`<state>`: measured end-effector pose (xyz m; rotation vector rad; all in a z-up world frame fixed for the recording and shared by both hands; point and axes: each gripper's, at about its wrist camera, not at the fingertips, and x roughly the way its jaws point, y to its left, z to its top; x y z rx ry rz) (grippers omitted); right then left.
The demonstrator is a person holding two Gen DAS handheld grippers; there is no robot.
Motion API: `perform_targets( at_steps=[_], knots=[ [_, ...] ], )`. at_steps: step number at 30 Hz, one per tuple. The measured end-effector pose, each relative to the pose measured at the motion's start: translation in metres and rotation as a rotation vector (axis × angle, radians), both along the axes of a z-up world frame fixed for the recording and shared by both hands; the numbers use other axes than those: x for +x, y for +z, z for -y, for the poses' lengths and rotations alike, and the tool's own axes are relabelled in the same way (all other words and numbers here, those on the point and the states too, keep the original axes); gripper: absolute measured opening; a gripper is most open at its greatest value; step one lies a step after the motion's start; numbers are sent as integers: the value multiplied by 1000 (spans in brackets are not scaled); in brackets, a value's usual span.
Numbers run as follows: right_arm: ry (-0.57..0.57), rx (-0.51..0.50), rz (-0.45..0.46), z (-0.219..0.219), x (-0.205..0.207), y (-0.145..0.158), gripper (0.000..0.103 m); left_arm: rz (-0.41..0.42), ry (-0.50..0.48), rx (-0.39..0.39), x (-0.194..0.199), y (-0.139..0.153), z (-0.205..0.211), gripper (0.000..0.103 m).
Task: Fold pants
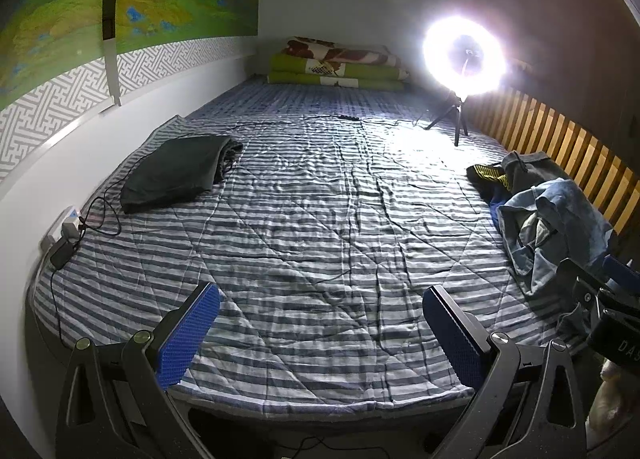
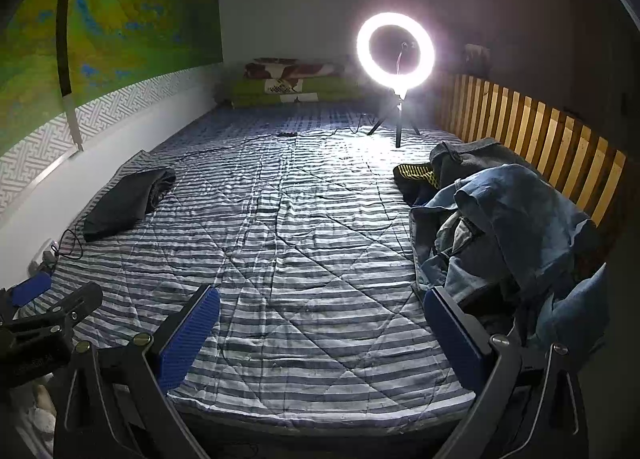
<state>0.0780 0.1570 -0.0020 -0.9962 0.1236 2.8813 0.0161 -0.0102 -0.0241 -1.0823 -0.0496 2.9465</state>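
both hand-held grippers are hanging wide open and empty over the bed (image 1: 320, 219); crumpled blue jeans (image 2: 520, 227) are lying just right of the right hand-held gripper (image 2: 320, 335), far nearer it than the left hand-held gripper (image 1: 320, 335).

Striped bed (image 1: 320, 219) – ring light (image 1: 464, 55) glaring, white walls

White letters "DA" are showing on the black body of the right gripper (image 1: 618, 323) at the edge of the left wrist view, and the rest of the word is running out of frame. Nothing else is showing any text that can be read.
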Motion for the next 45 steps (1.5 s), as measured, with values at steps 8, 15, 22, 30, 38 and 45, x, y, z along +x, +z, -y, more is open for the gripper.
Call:
perform_targets(
  at_steps=[8,15,22,30,38,45],
  knots=[
    [-3,-3,9,0,-9,-4,100,2,-3,-8,-11,-3,-1,103],
    [-5,2,15,-2,-18,-9,100,11,-13,-12,-25,-6,-3,103],
    [-25,-13,2,-10,-27,-3,100,-15,-35,-42,-43,13,-13,103],
    [-61,-2,-24,-20,-40,6,100,-45,-91,-59,-71,36,-28,103],
    [-21,-26,-11,-28,-73,-10,100,-54,-157,-59,-120,28,-47,103],
    [-35,-65,64,-64,-121,-32,100,-35,-207,-56,-184,-4,-64,103]
  ],
)
